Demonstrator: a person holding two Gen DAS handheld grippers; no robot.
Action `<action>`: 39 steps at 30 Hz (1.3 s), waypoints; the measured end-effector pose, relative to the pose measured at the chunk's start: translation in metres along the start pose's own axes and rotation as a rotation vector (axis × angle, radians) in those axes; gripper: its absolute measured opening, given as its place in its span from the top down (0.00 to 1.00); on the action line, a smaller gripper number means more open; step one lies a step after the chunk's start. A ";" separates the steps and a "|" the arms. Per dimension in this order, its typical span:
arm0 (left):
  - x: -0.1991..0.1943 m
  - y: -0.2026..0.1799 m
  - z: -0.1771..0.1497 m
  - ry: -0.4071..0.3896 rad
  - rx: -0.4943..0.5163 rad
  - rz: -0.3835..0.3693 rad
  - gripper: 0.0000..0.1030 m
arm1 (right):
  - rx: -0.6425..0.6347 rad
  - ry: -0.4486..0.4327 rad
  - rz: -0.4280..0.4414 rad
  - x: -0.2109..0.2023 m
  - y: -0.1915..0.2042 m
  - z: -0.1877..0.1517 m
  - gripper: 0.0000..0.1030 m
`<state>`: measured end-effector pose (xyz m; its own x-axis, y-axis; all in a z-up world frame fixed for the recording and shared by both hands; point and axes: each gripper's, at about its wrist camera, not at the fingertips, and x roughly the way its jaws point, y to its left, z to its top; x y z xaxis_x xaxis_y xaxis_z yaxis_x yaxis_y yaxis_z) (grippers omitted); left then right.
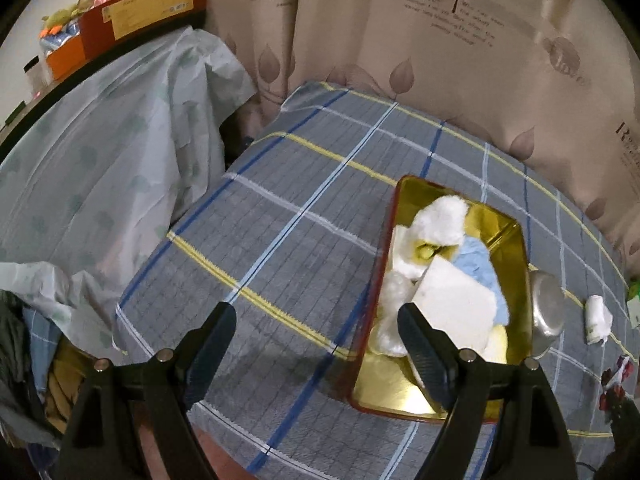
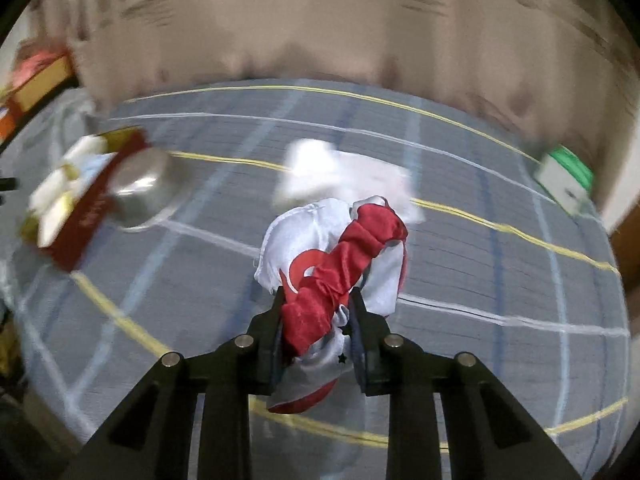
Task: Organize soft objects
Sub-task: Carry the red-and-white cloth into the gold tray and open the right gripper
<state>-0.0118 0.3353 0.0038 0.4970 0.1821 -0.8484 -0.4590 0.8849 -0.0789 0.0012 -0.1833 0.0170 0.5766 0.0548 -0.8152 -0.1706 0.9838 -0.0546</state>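
Note:
A red tin with a gold inside (image 1: 384, 240) lies on the plaid table and holds white fluffy pieces (image 1: 440, 218), a white sponge (image 1: 454, 312) and a blue cloth (image 1: 482, 268). My left gripper (image 1: 316, 332) is open and empty, its right finger at the tin's near end. My right gripper (image 2: 318, 300) is shut on a red and white satin cloth (image 2: 344, 256) and holds it above the table. A white rolled cloth (image 2: 316, 172) lies beyond it; it also shows in the left wrist view (image 1: 598, 320). The tin (image 2: 92, 204) is blurred at the left.
A steel bowl (image 1: 546, 312) stands against the tin's right side, also in the right wrist view (image 2: 142, 188). A green and white box (image 2: 566, 178) sits at the far right. A covered table with boxes (image 1: 140, 16) stands left. A curtain (image 1: 440, 60) hangs behind.

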 end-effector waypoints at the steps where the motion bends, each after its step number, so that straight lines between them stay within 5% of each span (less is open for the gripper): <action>1: 0.001 0.000 -0.003 0.000 -0.003 0.001 0.17 | -0.022 -0.005 0.021 -0.002 0.013 0.004 0.76; 9: 0.005 0.012 -0.008 0.010 -0.028 0.005 0.17 | -0.228 -0.026 0.200 -0.005 0.125 0.032 0.76; 17: 0.001 0.033 -0.004 0.002 -0.082 0.014 0.17 | -0.319 -0.031 0.324 -0.002 0.197 0.050 0.76; 39: 0.002 0.041 -0.004 0.016 -0.082 0.026 0.17 | -0.454 0.023 0.293 0.067 0.301 0.076 0.76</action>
<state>-0.0323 0.3707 -0.0032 0.4727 0.1976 -0.8588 -0.5308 0.8417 -0.0985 0.0492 0.1300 -0.0098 0.4364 0.3069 -0.8458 -0.6528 0.7550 -0.0628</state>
